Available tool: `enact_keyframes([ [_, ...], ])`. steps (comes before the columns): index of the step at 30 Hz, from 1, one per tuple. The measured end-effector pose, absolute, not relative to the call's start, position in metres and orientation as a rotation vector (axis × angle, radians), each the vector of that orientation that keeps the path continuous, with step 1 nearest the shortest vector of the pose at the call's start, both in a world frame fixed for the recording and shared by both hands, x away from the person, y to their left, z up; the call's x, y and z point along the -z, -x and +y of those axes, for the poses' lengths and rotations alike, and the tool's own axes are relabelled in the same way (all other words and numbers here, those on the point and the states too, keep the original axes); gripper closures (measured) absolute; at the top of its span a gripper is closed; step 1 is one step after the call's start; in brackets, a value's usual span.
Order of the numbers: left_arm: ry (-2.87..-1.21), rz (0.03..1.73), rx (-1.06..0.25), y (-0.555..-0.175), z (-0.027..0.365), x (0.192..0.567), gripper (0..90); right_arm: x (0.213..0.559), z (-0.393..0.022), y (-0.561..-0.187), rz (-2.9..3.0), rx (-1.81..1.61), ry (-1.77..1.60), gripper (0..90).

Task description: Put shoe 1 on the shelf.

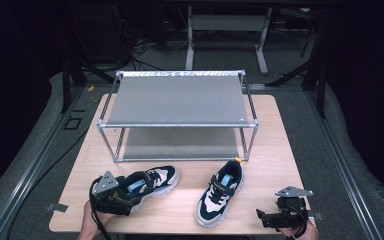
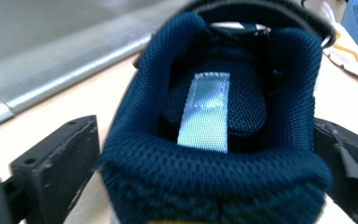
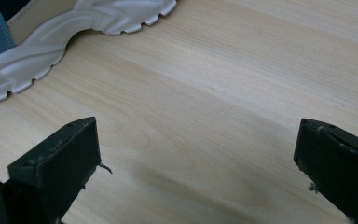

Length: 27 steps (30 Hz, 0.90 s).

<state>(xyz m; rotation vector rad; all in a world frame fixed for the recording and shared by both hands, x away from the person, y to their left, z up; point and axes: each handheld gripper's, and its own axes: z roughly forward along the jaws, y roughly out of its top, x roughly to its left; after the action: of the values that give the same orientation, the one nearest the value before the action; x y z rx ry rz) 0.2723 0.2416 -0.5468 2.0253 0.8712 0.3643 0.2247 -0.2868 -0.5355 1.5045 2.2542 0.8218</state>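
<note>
Left sneaker (image 2: 214,154) lay on table (image 1: 180,200), heel between left gripper's (image 2: 205,158) spread jaws; pad contact hidden by collar. Right gripper (image 3: 196,154) gaped over bare wood.

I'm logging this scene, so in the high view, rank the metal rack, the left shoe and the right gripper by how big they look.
1. Metal rack, by far the largest.
2. Left shoe.
3. Right gripper, smallest, though it is cut off by the bottom edge, so the gap to the shoe is unsure.
</note>
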Motion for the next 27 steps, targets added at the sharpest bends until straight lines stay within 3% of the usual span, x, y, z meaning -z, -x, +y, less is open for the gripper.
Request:
enact_keyframes([
  [2,-2.037,0.868,-0.37,-0.271,0.239,0.547,12.3,0.536,-0.289,-0.224,2.258,-0.83,-1.508,0.2],
  [8,-2.038,0.873,-0.374,-0.271,0.24,0.546,18.3,0.539,-0.293,-0.222,2.232,-0.822,-1.53,0.6],
  [27,-1.958,0.914,-0.523,-0.261,0.232,0.528,23.9,0.54,-0.299,-0.222,2.213,-0.849,-1.545,1.0],
])
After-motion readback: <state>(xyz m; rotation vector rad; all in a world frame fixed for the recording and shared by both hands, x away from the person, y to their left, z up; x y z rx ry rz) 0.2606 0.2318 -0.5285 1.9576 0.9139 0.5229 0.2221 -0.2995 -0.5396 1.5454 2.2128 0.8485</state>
